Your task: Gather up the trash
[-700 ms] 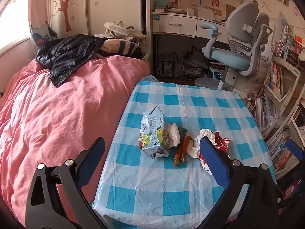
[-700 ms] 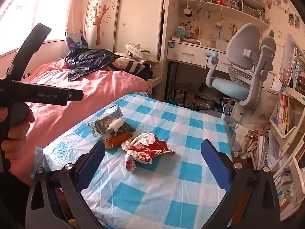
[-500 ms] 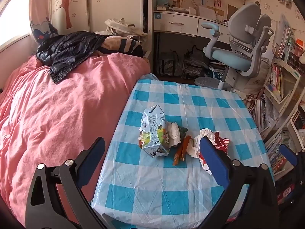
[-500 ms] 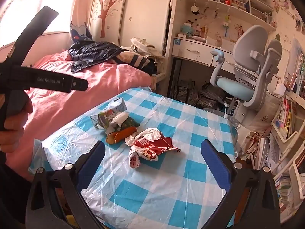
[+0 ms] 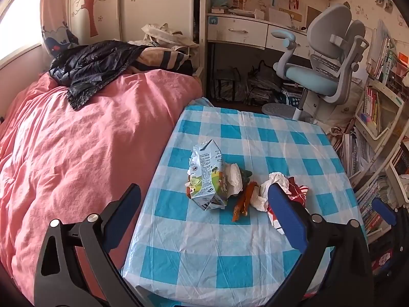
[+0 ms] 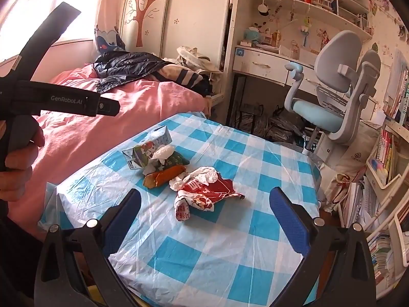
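A small heap of trash lies on the blue-and-white checked table [image 5: 230, 253] [image 6: 258, 232]. It holds a crushed drink carton [image 5: 207, 179] [image 6: 145, 151], a crumpled white tissue [image 5: 234, 177] [image 6: 163, 152], an orange wrapper [image 5: 242, 200] [image 6: 165, 175] and a red-and-white wrapper [image 5: 294, 192] [image 6: 204, 192]. My left gripper [image 5: 204, 199] hovers open above the near side of the heap, holding nothing. My right gripper [image 6: 204, 202] also stands open and empty, short of the red wrapper. In the right wrist view the left tool's black body [image 6: 58, 99] shows with a hand [image 6: 18, 168] on its grip.
A bed with a pink cover [image 5: 76, 148] runs along the table's left edge, with a black jacket [image 5: 92, 64] on it. Behind the table stand a desk [image 5: 240, 30] and a grey-blue swivel chair [image 5: 322, 76]. Bookshelves [image 5: 378, 128] crowd the right side.
Both views have tilted up a little and drawn slightly closer to the heap. Both grippers stay open and the trash has not moved.
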Demonstrator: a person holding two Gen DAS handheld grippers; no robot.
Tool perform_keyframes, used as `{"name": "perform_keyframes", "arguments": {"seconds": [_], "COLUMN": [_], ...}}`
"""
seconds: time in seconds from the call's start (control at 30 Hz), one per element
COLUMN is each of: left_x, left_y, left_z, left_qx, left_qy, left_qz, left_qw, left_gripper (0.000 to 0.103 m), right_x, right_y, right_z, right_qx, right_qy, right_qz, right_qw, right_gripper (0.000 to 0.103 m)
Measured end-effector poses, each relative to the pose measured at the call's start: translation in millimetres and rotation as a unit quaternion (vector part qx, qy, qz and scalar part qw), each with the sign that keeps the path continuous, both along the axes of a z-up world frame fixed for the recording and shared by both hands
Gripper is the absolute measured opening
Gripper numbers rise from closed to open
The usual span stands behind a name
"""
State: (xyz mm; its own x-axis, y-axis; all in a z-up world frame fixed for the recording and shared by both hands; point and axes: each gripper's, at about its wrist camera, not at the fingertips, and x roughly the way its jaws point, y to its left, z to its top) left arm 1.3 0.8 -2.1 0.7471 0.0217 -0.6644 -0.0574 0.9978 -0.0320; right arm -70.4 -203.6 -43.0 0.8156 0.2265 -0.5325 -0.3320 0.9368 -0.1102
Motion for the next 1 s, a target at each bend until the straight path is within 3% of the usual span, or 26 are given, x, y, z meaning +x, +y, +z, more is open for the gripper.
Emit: {"name": "perform_keyframes", "arguments": {"seconds": [0.73, 1.0], "left_x": [0, 11], "left_y": [5, 43], "left_z": [-4, -18], "left_qx": [-0.001, -0.046], "left_qy": [0.005, 0.037], "left_qz": [0.006, 0.039], "left_qw": [1.0, 0.9975], "left_gripper": [0.096, 0.096], "right_x": [2, 8], "right_y": [2, -7], "right_z": [-6, -6], "right_qx": [-0.002, 0.014], "right_qy": [0.007, 0.025], "right_qz": [0.001, -0.003], "right_qw": [1.0, 1.0], "right_gripper": [0.097, 0.097]}}
